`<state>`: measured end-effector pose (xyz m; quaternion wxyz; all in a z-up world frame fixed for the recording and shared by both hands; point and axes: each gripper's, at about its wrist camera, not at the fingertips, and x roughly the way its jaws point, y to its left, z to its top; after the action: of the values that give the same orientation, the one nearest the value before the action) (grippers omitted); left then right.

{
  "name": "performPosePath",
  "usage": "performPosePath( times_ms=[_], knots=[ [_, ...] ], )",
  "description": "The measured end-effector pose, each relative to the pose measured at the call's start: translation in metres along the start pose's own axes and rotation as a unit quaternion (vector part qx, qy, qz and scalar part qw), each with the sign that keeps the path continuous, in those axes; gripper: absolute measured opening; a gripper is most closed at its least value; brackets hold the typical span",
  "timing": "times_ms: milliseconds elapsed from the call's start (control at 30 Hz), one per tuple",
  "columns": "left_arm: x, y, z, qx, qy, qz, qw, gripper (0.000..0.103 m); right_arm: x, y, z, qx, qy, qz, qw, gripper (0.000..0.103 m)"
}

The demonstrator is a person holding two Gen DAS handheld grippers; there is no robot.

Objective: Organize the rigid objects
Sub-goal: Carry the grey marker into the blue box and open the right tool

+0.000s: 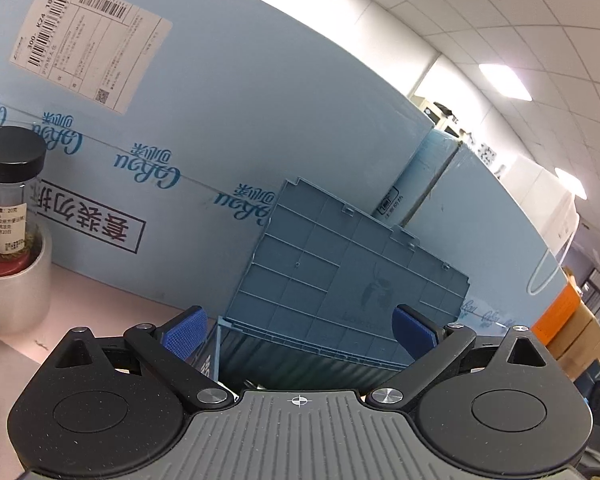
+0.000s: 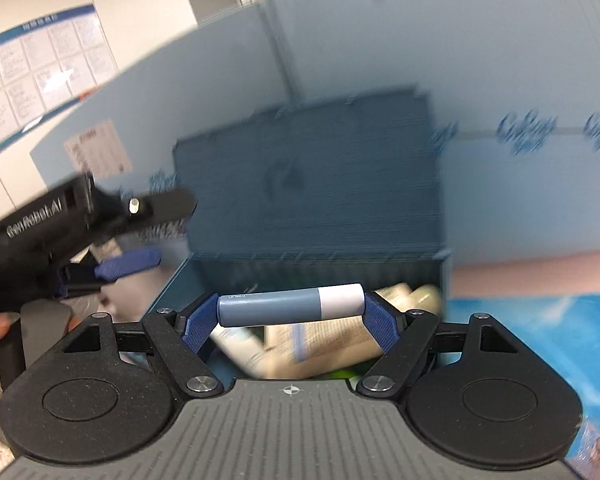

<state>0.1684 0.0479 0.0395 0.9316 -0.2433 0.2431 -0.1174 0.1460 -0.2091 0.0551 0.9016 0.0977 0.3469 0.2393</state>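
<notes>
My right gripper [image 2: 290, 306] is shut end to end on a grey-blue tube with a white cap [image 2: 290, 305] and holds it level above an open blue storage box [image 2: 172, 284]. Several blurred packets and tubes lie in the box. Its raised lid [image 2: 312, 184] leans back against light blue cartons. My left gripper [image 1: 298, 326] is open and empty, just before the same box [image 1: 300, 354] and its ribbed lid [image 1: 340, 264]. It also shows at the left in the right wrist view [image 2: 132, 260].
Large light blue cartons [image 1: 240, 100] stand close behind the box. A spice jar with a black cap [image 1: 8, 192] stands in a white cup [image 1: 16, 292] at the left on the pink table [image 1: 100, 304]. A blue mat [image 2: 520, 328] lies right of the box.
</notes>
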Motion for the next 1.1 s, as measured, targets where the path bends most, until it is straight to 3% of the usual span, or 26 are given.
performPosePath(
  times_ms=[200, 333, 533, 700, 767, 933, 1100],
  knots=[
    [-0.004, 0.006, 0.0, 0.01, 0.003, 0.021, 0.9997, 0.1, 0.024, 0.027, -0.002, -0.016, 0.022, -0.027, 0.999, 0.076],
    [-0.003, 0.007, 0.0, 0.013, 0.01, 0.031, 0.9994, 0.1, 0.04, 0.046, -0.007, -0.053, 0.026, -0.068, 0.996, 0.076],
    [-0.01, 0.007, -0.001, 0.015, 0.007, 0.022, 0.9996, 0.101, 0.047, 0.06, -0.018, -0.075, 0.021, -0.094, 0.992, 0.077],
    [-0.013, 0.006, 0.0, 0.013, 0.003, 0.017, 0.9998, 0.101, 0.033, 0.053, -0.022, -0.062, 0.007, -0.094, 0.994, 0.078],
    [-0.015, 0.003, 0.0, 0.018, 0.001, 0.017, 0.9997, 0.101, 0.023, 0.052, -0.024, -0.061, -0.005, -0.097, 0.993, 0.086],
    [-0.027, -0.009, -0.003, 0.037, -0.006, 0.014, 0.9992, 0.101, -0.007, 0.047, -0.026, -0.046, -0.036, -0.095, 0.994, 0.09],
    [-0.058, -0.032, -0.013, 0.069, -0.041, 0.018, 0.9966, 0.101, -0.038, 0.043, -0.032, -0.026, -0.068, -0.077, 0.994, 0.094]
  ],
)
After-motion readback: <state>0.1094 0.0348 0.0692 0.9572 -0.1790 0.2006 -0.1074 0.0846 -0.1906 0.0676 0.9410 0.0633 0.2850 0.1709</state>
